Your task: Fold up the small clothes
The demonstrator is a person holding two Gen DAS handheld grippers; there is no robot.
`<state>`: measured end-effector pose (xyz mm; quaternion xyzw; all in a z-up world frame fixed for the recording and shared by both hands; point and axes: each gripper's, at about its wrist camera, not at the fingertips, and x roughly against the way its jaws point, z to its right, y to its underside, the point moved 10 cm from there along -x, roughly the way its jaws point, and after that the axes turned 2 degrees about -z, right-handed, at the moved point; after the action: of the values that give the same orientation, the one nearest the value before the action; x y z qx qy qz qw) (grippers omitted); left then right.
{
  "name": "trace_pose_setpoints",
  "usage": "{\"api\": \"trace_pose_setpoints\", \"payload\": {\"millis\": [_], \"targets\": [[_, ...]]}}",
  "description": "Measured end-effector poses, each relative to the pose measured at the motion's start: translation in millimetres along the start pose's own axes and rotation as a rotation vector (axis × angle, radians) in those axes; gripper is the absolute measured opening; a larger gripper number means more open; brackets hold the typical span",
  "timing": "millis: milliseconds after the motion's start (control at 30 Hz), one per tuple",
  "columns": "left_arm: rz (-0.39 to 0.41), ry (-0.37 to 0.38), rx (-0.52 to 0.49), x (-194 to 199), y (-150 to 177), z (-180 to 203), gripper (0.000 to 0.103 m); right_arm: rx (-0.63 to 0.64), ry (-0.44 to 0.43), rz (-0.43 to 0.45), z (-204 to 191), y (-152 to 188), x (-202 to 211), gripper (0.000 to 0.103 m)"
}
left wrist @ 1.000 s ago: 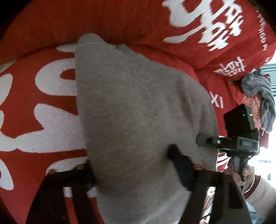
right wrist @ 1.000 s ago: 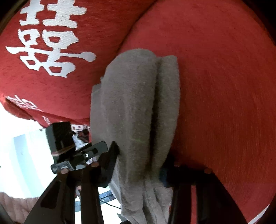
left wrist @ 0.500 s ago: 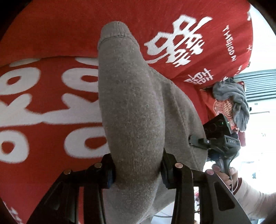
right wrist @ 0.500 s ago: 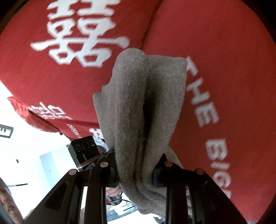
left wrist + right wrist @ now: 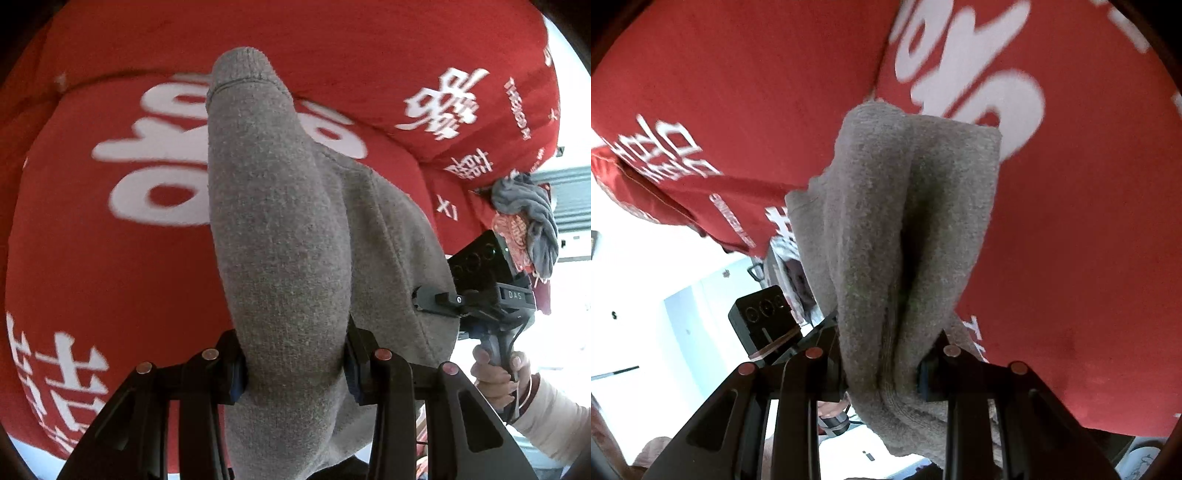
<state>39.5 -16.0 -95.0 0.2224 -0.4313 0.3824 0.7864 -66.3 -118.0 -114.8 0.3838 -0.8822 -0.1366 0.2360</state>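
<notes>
A small grey knitted garment [image 5: 280, 236] hangs between both grippers, lifted above a red bedcover [image 5: 110, 258] with white lettering. My left gripper [image 5: 293, 365] is shut on one end of it, the cloth bunched between the pads. My right gripper [image 5: 882, 365] is shut on the other end [image 5: 905, 240], folded into thick pleats. The right gripper's body [image 5: 491, 291] and the hand holding it show at the right of the left wrist view. The left gripper's body [image 5: 764, 325] shows at the left of the right wrist view.
A red pillow [image 5: 424, 74] with white characters lies behind the bedcover. Another grey garment [image 5: 532, 218] lies on a red patterned item at the far right. A bright white room [image 5: 646, 295] shows past the bed's edge.
Both grippers have lifted and turned with the garment. The cloth, first spread wide and flat, now hangs bunched in a narrow roll. The bedcover lettering has shifted in both views.
</notes>
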Motion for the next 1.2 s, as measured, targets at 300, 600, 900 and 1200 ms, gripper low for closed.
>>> {"api": "trace_pose_setpoints", "payload": {"millis": [300, 600, 900, 1200], "targets": [[-0.015, -0.041, 0.085, -22.0, 18.8, -63.1, 0.045, 0.048, 0.169, -0.042, 12.8, -12.4, -52.4, 0.031], [0.104, -0.238, 0.15, 32.0, 27.5, -107.2, 0.082, 0.153, 0.501, 0.113, 16.9, -13.9, 5.7, 0.048], [0.105, -0.372, 0.065, 37.1, 36.6, -102.7, 0.082, 0.121, 0.444, 0.038, 20.7, 12.9, -31.1, 0.008], [0.101, -0.461, 0.002, 8.9, 50.2, -92.6, 0.083, 0.244, 0.724, 0.034, 54.7, 9.3, -23.2, 0.007]]}}
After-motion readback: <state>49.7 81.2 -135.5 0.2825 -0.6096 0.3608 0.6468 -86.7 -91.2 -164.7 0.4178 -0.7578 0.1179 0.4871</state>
